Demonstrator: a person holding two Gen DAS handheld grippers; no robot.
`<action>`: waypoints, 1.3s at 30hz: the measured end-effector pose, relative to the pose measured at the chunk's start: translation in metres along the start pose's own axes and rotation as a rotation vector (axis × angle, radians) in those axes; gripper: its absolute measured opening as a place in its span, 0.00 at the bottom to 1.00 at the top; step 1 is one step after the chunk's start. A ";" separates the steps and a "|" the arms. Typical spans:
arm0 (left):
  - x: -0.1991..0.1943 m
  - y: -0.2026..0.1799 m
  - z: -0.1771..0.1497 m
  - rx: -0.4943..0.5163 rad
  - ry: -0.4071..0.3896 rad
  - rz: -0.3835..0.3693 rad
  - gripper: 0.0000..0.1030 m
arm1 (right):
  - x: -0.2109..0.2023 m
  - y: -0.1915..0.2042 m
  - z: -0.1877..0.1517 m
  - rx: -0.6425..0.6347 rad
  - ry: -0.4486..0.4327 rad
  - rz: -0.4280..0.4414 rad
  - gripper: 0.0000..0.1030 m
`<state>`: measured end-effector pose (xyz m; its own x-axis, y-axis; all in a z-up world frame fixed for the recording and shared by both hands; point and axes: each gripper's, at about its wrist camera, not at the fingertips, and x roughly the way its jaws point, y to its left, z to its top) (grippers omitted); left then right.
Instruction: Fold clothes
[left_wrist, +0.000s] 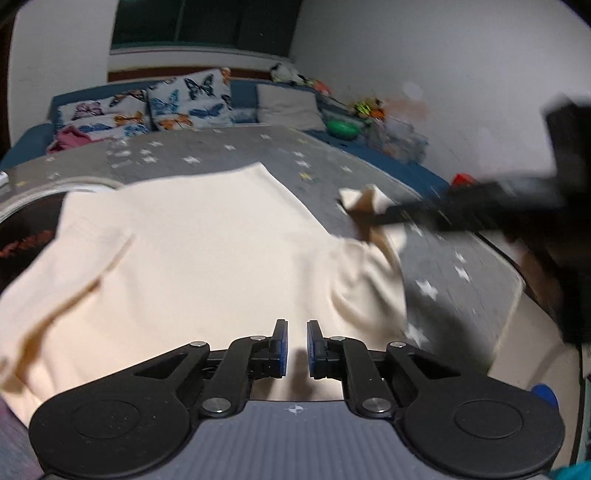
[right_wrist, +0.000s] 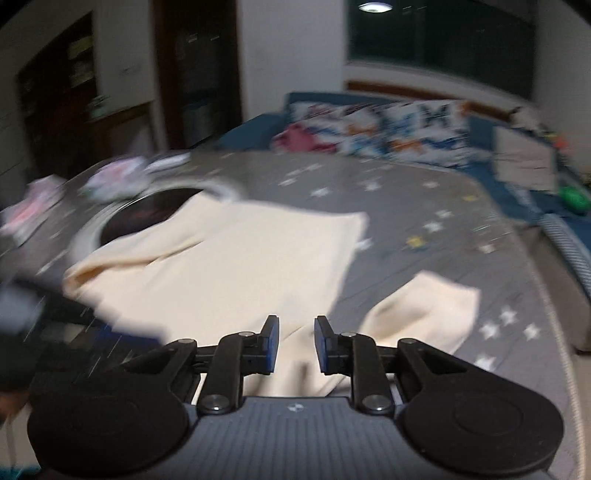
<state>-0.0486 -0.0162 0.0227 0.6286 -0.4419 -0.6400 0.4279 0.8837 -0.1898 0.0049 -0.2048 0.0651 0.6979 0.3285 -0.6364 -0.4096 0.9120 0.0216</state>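
Observation:
A cream garment lies spread on a grey star-patterned cover. My left gripper is open a little, hovering over the garment's near edge, holding nothing. In the left wrist view the right gripper comes in blurred from the right at the garment's sleeve; whether it touches the cloth is unclear. In the right wrist view my right gripper is open above the garment, with the sleeve to its right. The left gripper shows as a dark blur at the left.
Butterfly pillows and a grey pillow line a blue sofa behind the cover. Toys and a green bowl sit at the right. A dark round tray lies partly under the garment. Small clothes lie at far left.

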 end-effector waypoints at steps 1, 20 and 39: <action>0.001 -0.002 -0.002 0.006 0.001 0.000 0.12 | 0.008 -0.001 0.003 0.008 -0.005 -0.014 0.23; 0.001 -0.002 -0.012 0.003 -0.006 -0.026 0.23 | 0.014 -0.057 -0.055 -0.040 0.077 -0.536 0.47; 0.003 -0.008 -0.011 0.024 0.004 -0.022 0.36 | -0.049 -0.157 -0.070 0.494 -0.109 -0.373 0.45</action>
<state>-0.0571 -0.0236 0.0141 0.6166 -0.4602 -0.6388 0.4570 0.8699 -0.1855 -0.0061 -0.3811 0.0395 0.8081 -0.0343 -0.5881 0.1747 0.9673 0.1837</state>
